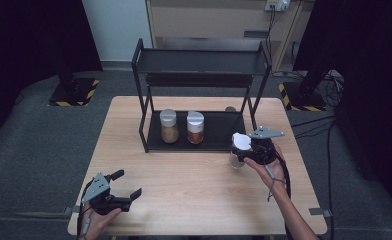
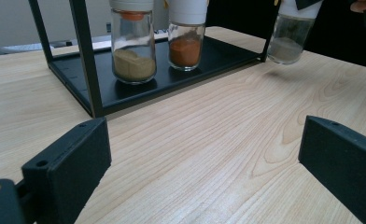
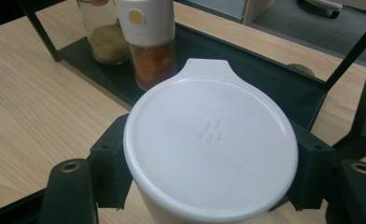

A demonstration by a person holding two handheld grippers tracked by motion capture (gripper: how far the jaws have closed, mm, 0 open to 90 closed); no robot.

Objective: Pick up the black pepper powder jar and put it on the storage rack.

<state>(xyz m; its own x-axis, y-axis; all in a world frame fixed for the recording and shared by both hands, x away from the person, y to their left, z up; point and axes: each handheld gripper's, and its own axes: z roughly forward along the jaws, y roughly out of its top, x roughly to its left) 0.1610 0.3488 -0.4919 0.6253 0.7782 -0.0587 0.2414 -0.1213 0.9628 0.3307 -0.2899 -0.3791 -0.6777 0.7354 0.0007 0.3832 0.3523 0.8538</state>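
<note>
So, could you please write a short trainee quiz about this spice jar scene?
1. How many glass jars stand on the black metal rack's bottom shelf?
2. True or false: the left claw is open and holds nothing.
3. What does the right claw grip: A) the white-lidded glass jar of grey powder, B) the jar of orange powder, C) the jar of tan powder?

Key: 1) two; 2) true; 3) A.

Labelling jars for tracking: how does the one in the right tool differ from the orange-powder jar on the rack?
1. The held jar holds grey powder; the orange jar holds orange powder.
2. The held jar hangs above the table, clamped at its lid by the right tool; the orange jar stands on the rack bottom shelf, untouched.
Both are clear glass with white lids.
</note>
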